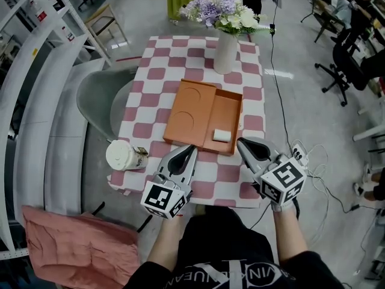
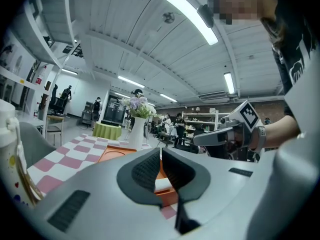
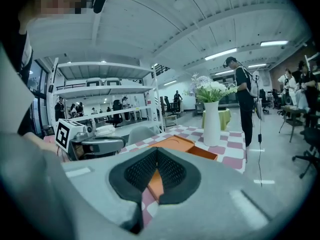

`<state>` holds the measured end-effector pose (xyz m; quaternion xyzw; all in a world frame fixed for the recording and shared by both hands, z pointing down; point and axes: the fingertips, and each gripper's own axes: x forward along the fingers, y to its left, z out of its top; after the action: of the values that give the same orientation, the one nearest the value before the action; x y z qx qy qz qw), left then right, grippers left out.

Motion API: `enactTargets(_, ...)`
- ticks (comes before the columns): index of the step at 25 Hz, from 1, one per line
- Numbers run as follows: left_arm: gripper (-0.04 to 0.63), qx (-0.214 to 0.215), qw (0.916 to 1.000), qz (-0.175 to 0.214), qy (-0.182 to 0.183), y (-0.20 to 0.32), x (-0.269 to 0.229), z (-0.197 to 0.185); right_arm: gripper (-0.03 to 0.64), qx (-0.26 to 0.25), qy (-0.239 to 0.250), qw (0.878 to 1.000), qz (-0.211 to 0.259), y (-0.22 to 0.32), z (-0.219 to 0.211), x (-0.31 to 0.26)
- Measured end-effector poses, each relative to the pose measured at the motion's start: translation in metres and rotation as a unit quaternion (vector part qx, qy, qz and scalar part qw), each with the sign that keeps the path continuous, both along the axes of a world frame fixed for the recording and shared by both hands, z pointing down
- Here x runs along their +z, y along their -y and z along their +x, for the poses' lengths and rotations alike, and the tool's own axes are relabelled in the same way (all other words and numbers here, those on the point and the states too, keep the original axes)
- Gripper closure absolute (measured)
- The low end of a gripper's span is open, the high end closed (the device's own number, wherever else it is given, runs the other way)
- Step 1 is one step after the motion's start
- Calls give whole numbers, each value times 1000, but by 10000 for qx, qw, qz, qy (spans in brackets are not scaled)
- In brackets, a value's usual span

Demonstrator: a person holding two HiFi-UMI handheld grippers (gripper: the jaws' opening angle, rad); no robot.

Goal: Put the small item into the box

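The small white rectangular block lies inside the shallow orange cardboard box, in its near right corner. The box's flat orange lid lies open just beside it on the left, mid-table. The left gripper and the right gripper hover over the near edge of the pink-and-white checked table — both with jaws pressed together, nothing between them. A white vase of flowers stands at the far edge, and a white lidded paper cup at the near left corner.

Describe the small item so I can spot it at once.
On the pink-and-white checked table lies an open orange box. The small item is the pale rectangular block in its right half, at the near end: the only white thing inside.
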<state>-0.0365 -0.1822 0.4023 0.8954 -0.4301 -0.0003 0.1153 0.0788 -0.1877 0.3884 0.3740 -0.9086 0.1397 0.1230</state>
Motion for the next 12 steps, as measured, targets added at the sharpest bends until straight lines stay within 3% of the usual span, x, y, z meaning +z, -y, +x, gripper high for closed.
enactTargets(12,575,24,9997,245,13,3,-25,-1,611,140,219,9989,399,-3,3,-27)
